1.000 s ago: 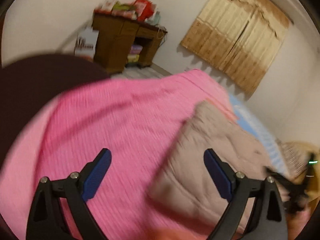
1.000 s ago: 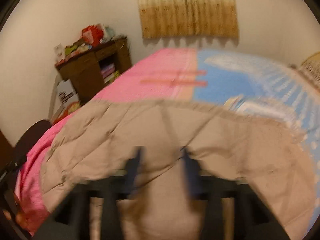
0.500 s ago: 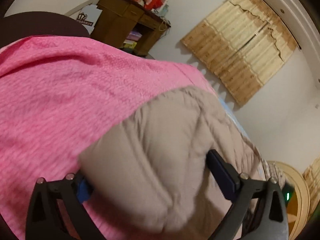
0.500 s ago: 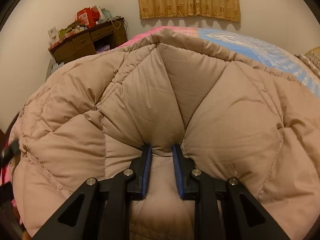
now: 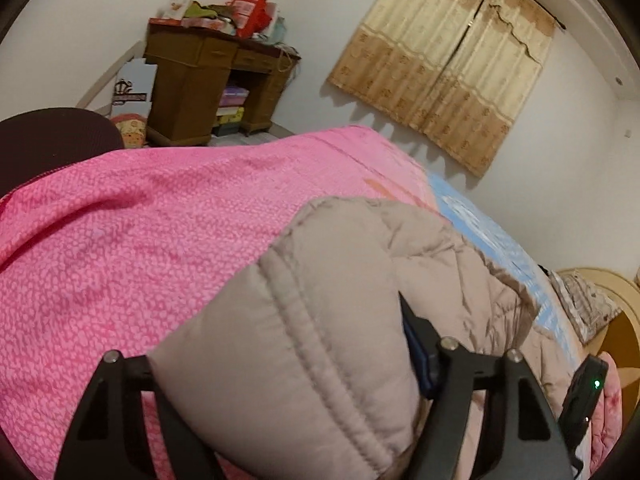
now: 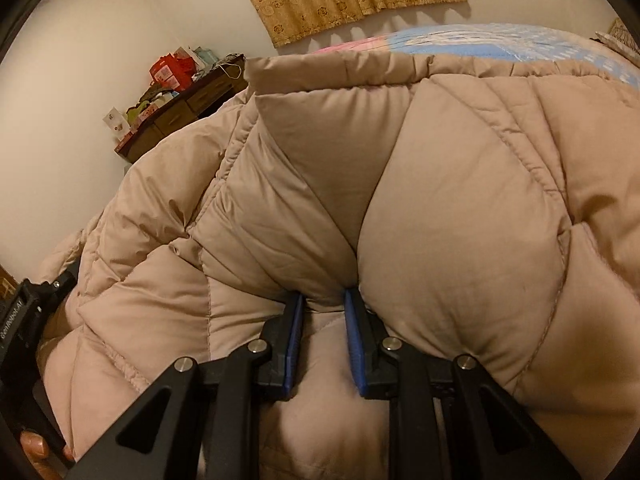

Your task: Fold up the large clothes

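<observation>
A beige puffer jacket (image 5: 360, 280) lies on a bed with a pink blanket (image 5: 140, 240). A thick, stitched edge of the jacket fills my left gripper (image 5: 280, 344). Its jaws are closing on that edge: the right blue pad (image 5: 416, 352) presses the fabric and the left pad is hidden behind it. In the right wrist view the jacket (image 6: 460, 200) bulges up over my right gripper (image 6: 324, 300), which is shut on a pinched fold of it. The left gripper's body (image 6: 24, 320) shows at the far left edge there.
A brown desk (image 5: 208, 80) piled with boxes and bags stands by the far wall, next to a curtained window (image 5: 452, 72). A dark chair back (image 5: 52, 140) rises at the left. A blue sheet (image 5: 480, 232) covers the bed's far side, near a wooden headboard (image 5: 612, 320).
My left gripper slid across the pink blanket onto the jacket's edge, and its jaws have narrowed around it. The right gripper sank a little and rolled, keeping its fold.
</observation>
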A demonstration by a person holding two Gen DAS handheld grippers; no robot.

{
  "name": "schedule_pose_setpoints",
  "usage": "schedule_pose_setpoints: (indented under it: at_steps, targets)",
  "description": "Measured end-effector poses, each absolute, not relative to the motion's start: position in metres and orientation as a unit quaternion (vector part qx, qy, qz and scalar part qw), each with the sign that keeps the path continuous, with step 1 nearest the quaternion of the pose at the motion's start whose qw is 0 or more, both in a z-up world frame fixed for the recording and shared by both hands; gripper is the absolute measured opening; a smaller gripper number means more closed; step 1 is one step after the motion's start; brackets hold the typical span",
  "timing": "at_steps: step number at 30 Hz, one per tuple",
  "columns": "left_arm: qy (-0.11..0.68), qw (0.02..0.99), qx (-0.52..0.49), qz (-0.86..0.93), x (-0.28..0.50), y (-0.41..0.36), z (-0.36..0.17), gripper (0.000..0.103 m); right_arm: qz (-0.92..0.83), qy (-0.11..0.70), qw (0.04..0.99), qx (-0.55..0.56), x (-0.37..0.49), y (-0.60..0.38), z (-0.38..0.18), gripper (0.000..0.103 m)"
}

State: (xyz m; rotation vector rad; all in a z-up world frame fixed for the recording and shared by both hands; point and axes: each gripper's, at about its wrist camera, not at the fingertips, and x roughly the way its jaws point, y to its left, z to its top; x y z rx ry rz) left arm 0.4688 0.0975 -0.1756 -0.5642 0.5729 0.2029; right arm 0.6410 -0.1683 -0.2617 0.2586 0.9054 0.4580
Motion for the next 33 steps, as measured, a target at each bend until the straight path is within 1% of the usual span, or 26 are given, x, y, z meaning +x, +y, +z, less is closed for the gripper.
schedule_pose_setpoints:
  at_steps: [3,5,9,11,14,18,23,26,29,31,33]
  targets:
    - [0.267,0.907,-0.318,0.069,0.453,0.113,-0.175,0.074,0.224,0.43,0.865,0.127,0.639,-0.172,-0.264,0.022]
    - [0.259,0.906,-0.327,0.068,0.452,0.119,-0.173,0.074,0.227,0.429,0.865,0.131,0.64,-0.177,-0.265,0.022]
    - [0.309,0.885,-0.339,0.078,0.484,0.125,-0.196,0.077,0.226,0.428,0.865,0.13,0.638,-0.185,-0.27,0.022]
    - [0.318,0.882,-0.34,0.074,0.493,0.126,-0.205,0.077,0.225,0.427,0.866,0.13,0.638,-0.187,-0.272,0.022]
    - [0.332,0.885,-0.32,0.068,0.499,0.121,-0.205,0.077,0.224,0.427,0.866,0.13,0.637,-0.186,-0.273,0.022]
    - [0.331,0.886,-0.321,0.043,0.487,0.12,-0.195,0.073,0.219,0.431,0.867,0.125,0.637,-0.183,-0.272,0.022]
    - [0.308,0.868,-0.39,0.022,0.453,0.136,-0.196,0.073,0.221,0.428,0.868,0.123,0.636,-0.18,-0.269,0.022]
    - [0.302,0.877,-0.373,0.019,0.442,0.132,-0.184,0.073,0.223,0.426,0.868,0.125,0.636,-0.18,-0.269,0.022]
    - [0.294,0.863,-0.41,-0.004,0.439,0.138,-0.189,0.076,0.225,0.422,0.869,0.126,0.635,-0.181,-0.271,0.022]
    - [0.304,0.854,-0.423,-0.007,0.443,0.141,-0.198,0.08,0.225,0.42,0.87,0.126,0.633,-0.181,-0.271,0.022]
    - [0.316,0.841,-0.438,-0.011,0.447,0.139,-0.209,0.089,0.225,0.42,0.87,0.125,0.632,-0.182,-0.272,0.022]
